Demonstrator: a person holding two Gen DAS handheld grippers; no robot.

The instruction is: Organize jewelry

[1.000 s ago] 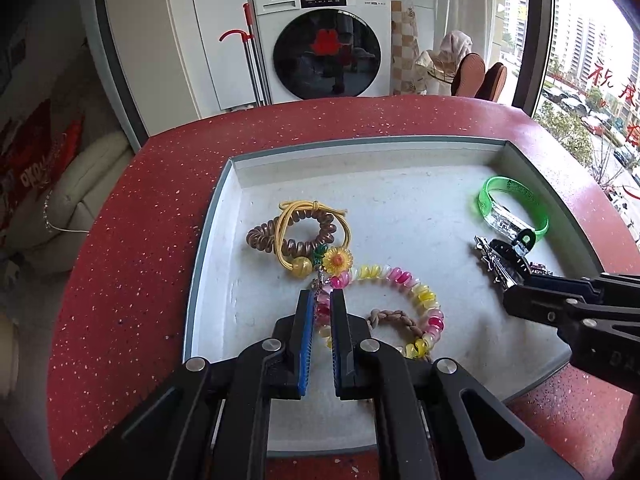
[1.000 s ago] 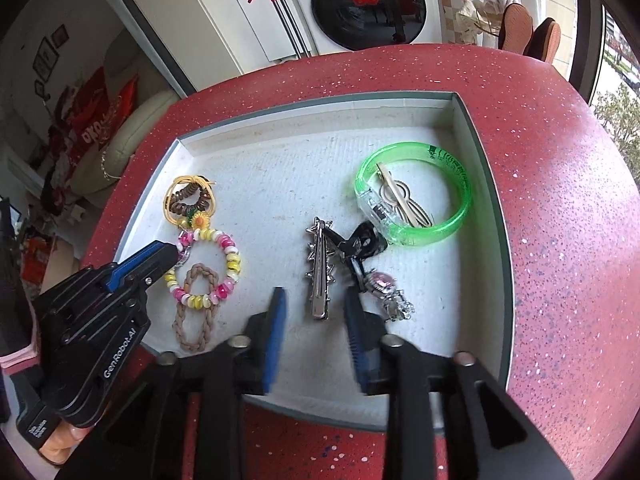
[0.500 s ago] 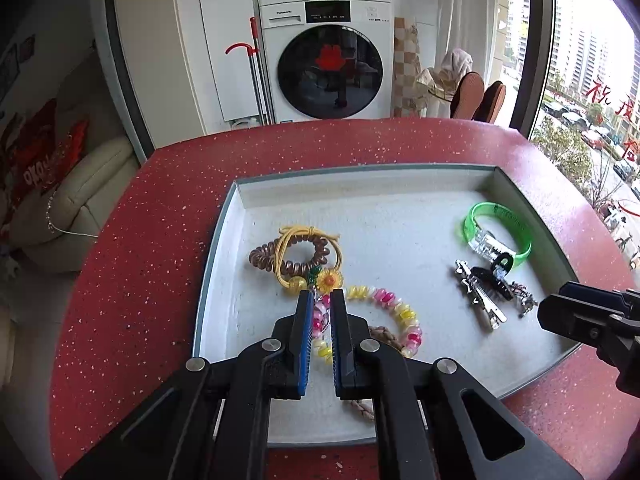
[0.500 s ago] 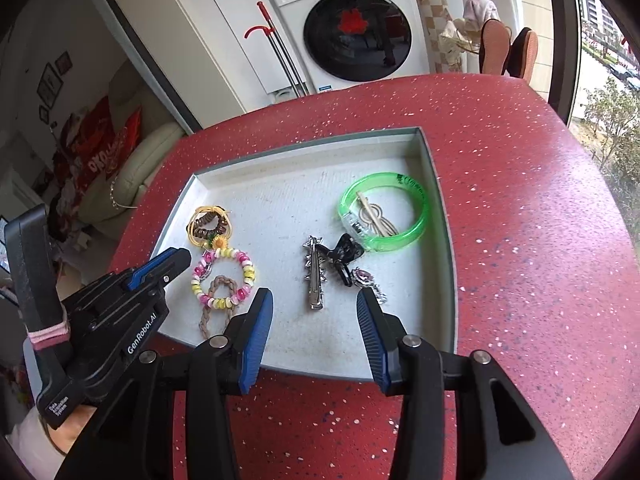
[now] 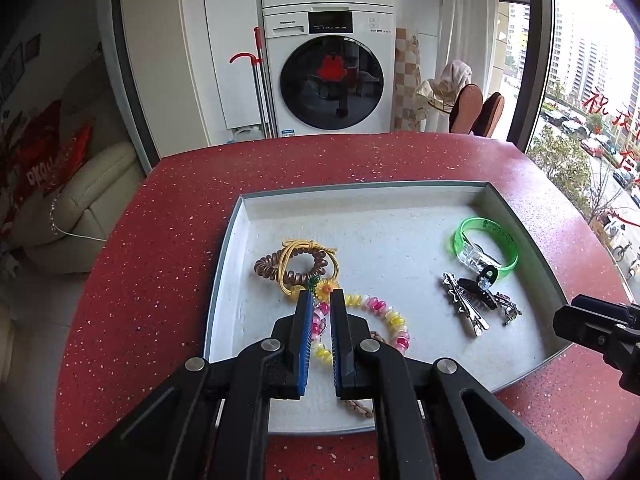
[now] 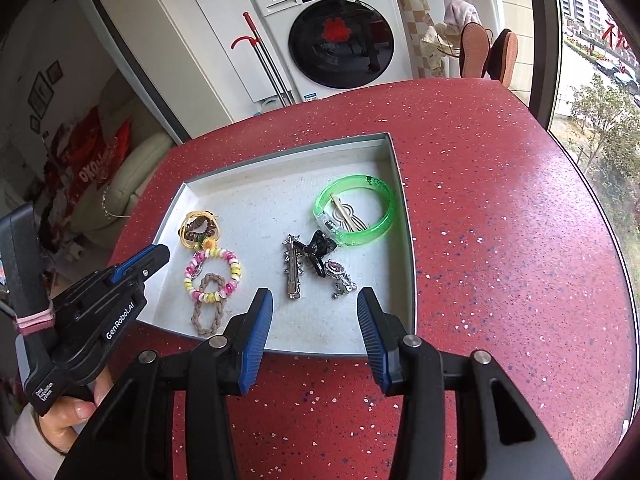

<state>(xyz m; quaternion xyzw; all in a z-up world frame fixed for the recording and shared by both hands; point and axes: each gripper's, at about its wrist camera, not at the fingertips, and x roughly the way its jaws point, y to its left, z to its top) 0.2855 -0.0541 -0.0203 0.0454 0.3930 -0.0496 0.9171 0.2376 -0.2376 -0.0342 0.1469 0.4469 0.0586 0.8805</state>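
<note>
The tray (image 6: 404, 216) sits on the red surface (image 6: 500, 240), and all the jewelry lies inside it. In the right wrist view, the left part of the tray holds a brown coil hair tie (image 6: 199, 226) with a yellow band, a bead bracelet (image 6: 234, 268) in pink and yellow, and a braided brown loop (image 6: 208, 312) that pokes through the bracelet. In the middle lie a silver spiky clip (image 6: 292, 268), a black claw clip (image 6: 318, 250) and a small shiny pin (image 6: 340, 278). A green bangle (image 6: 384, 208) sits at the upper right of the tray with a gold hairpin (image 6: 346, 213) inside it.

The left tongs (image 5: 321, 300) are almost closed, with only a thin gap. They hang over the bead bracelet (image 5: 394, 320) near the little flower (image 5: 325, 288). It is hard to tell if they hold any beads; they look empty. The right tongs (image 6: 314, 308) are wide open and hold nothing. They hang at the near edge of the tray, low in the frame, just in front of the silver clip.

The next step looks like picking one piece to sort. The bracelet, loop and hair tie touch each other, so a good grab takes only one. The left tongs should open a bit more, come down around one bead strand, and lift slowly so the braided loop does not drag along. The right tongs can hold the others down.
</note>
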